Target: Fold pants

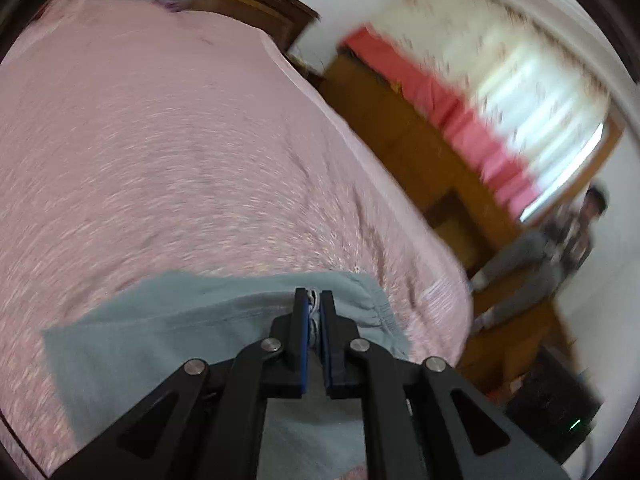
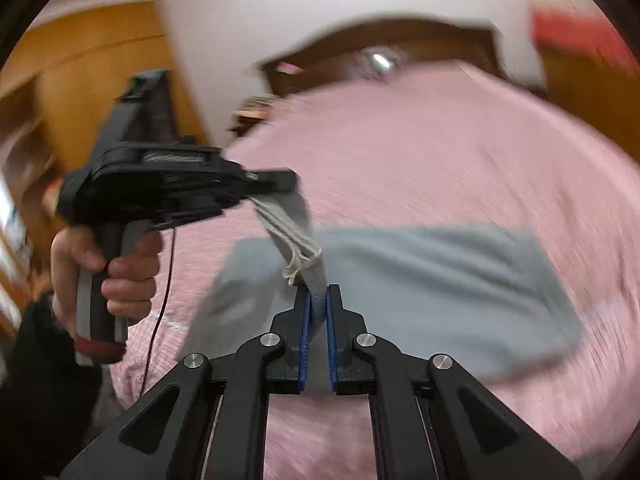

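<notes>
Grey-blue pants [image 1: 192,320] lie on a pink bedspread [image 1: 160,152]. In the left wrist view my left gripper [image 1: 314,300] is shut on the pants' waistband, with a white drawstring showing between the blue pads. In the right wrist view my right gripper [image 2: 318,300] is shut on a fold of the same pants [image 2: 432,280]. There the left gripper [image 2: 294,184], held by a hand [image 2: 120,268], lifts a strip of the fabric with the drawstring [image 2: 296,256] hanging from it, up and to the left of my right gripper. Both views are blurred.
A dark wooden headboard [image 2: 380,44] closes the far end of the bed. Wooden furniture [image 1: 400,132] with red cloth [image 1: 440,108] stands to the right of the bed, below a bright window. A person [image 1: 560,240] sits at the far right. A wooden cupboard [image 2: 80,68] stands left.
</notes>
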`<state>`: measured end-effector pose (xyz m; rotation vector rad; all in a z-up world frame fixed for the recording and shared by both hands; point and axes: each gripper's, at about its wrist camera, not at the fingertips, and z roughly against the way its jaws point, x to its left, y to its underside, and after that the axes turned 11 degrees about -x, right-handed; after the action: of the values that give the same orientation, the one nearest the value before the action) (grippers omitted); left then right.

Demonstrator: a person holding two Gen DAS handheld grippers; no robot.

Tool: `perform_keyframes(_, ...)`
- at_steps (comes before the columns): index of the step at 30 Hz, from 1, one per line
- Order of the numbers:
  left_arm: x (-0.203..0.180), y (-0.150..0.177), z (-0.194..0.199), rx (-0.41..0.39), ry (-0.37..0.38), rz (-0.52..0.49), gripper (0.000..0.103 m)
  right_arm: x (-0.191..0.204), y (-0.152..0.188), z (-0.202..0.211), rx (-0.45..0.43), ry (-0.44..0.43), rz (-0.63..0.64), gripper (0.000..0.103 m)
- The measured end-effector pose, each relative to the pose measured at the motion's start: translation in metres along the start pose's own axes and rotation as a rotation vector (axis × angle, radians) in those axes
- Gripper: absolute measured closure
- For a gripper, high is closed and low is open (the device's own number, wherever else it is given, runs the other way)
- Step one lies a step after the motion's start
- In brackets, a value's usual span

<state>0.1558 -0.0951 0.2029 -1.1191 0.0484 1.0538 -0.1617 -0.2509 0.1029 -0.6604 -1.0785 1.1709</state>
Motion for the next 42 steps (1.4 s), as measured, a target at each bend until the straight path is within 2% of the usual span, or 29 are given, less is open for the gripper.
perform_keyframes(3, -0.037, -0.003, -0.049, 0.070, -0.026, -0.064, 0.098, -0.061, -0.006, 0.019, -0.027, 0.097, -0.115, 0.101)
perform_keyframes(7, -0.074, -0.007, -0.095, 0.110, -0.030, -0.101, 0.098, -0.120, 0.003, 0.030, -0.011, 0.118, -0.287, 0.101)
perform_keyframes(8, -0.081, -0.006, -0.104, 0.129, -0.036, -0.109, 0.098, -0.127, 0.008, 0.029, 0.004, 0.099, -0.309, 0.101)
perform_keyframes(10, -0.091, -0.003, -0.115, 0.150, -0.041, -0.144, 0.098, -0.132, 0.009, 0.028, 0.000, -0.002, -0.332, 0.099)
perform_keyframes(11, -0.096, -0.002, -0.117, 0.156, -0.043, -0.162, 0.098, -0.131, 0.008, 0.027, -0.014, -0.086, -0.343, 0.083)
perform_keyframes(12, -0.097, -0.002, -0.118, 0.160, -0.046, -0.166, 0.098, -0.129, 0.002, 0.024, -0.015, -0.113, -0.334, 0.061)
perform_keyframes(13, -0.096, -0.003, -0.119, 0.165, -0.047, -0.158, 0.098, -0.128, 0.001, 0.027, -0.023, -0.122, -0.315, 0.056)
perform_keyframes(16, -0.096, -0.004, -0.129, 0.189, -0.070, -0.163, 0.098, -0.126, -0.007, 0.028, -0.029, -0.170, -0.265, 0.054)
perform_keyframes(20, -0.100, -0.001, -0.145, 0.219, -0.106, -0.185, 0.098, -0.121, -0.017, 0.028, -0.025, -0.175, -0.214, 0.052)
perform_keyframes(22, -0.101, 0.002, -0.150, 0.228, -0.102, -0.191, 0.098, -0.117, -0.020, 0.034, -0.063, -0.198, -0.174, 0.044)
perform_keyframes(23, -0.101, 0.004, -0.153, 0.233, -0.100, -0.192, 0.098, -0.109, -0.022, 0.028, -0.050, -0.154, -0.124, 0.040)
perform_keyframes(25, -0.100, 0.008, -0.160, 0.249, -0.099, -0.166, 0.098, -0.098, -0.020, 0.014, 0.009, -0.054, -0.060, 0.044)
perform_keyframes(26, -0.101, 0.009, -0.163, 0.260, -0.094, -0.154, 0.098, -0.097, -0.021, 0.004, 0.033, -0.026, -0.055, 0.075)
perform_keyframes(27, -0.102, 0.011, -0.165, 0.269, -0.095, -0.154, 0.098, -0.101, -0.020, -0.003, 0.059, -0.013, -0.075, 0.095)
perform_keyframes(29, -0.109, 0.015, -0.171, 0.285, -0.111, -0.193, 0.098, -0.113, -0.018, -0.009, 0.103, 0.004, -0.161, 0.097)
perform_keyframes(31, -0.114, 0.020, -0.183, 0.299, -0.113, -0.224, 0.098, -0.126, -0.017, 0.000, 0.070, 0.004, -0.227, 0.097)
perform_keyframes(34, -0.119, 0.022, -0.204, 0.301, -0.069, -0.221, 0.093, -0.138, -0.014, 0.004, 0.066, 0.046, -0.253, 0.097)
perform_keyframes(36, -0.122, 0.018, -0.199, 0.274, -0.001, -0.193, 0.086, -0.142, -0.010, -0.001, 0.113, 0.114, -0.220, 0.088)
perform_keyframes(37, -0.121, 0.015, -0.186, 0.241, 0.046, -0.182, 0.076, -0.142, -0.010, -0.002, 0.131, 0.124, -0.202, 0.086)
perform_keyframes(38, -0.119, 0.014, -0.171, 0.206, 0.072, -0.181, 0.064, -0.143, -0.010, 0.002, 0.142, 0.148, -0.176, 0.075)
perform_keyframes(39, -0.116, 0.014, -0.153, 0.170, 0.085, -0.183, 0.059, -0.146, -0.007, 0.013, 0.123, 0.184, -0.156, 0.051)
perform_keyframes(40, -0.110, 0.015, -0.129, 0.129, 0.096, -0.187, 0.054, -0.150, -0.010, 0.026, 0.079, 0.208, -0.148, 0.041)
perform_keyframes(41, -0.100, 0.018, -0.103, 0.089, 0.104, -0.194, 0.050, -0.154, -0.011, 0.037, 0.045, 0.195, -0.157, 0.034)
perform_keyframes(42, -0.086, 0.023, -0.075, 0.050, 0.096, -0.200, 0.049, -0.158, -0.013, 0.045, 0.029, 0.172, -0.170, 0.033)
